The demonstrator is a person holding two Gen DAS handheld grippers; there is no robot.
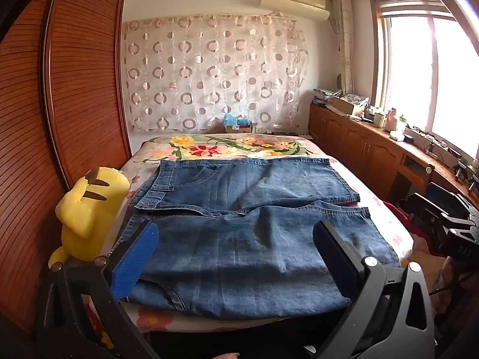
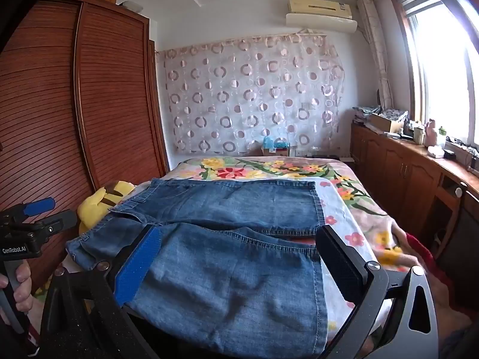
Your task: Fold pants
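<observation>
Jeans (image 1: 239,209) lie flat on the bed (image 1: 389,206), legs side by side running across it, waistband at the left next to a yellow plush (image 1: 86,206); near leg hangs slightly over the bed's front edge. Left gripper (image 1: 236,257) hovers over the near leg, jaws spread wide, nothing between them; can't tell if the pads touch the denim. Right gripper (image 2: 239,266) same: jaws wide apart above the near leg toward the hem end, gripping nothing. Left hand (image 2: 16,287) on its handle shows in the right view.
</observation>
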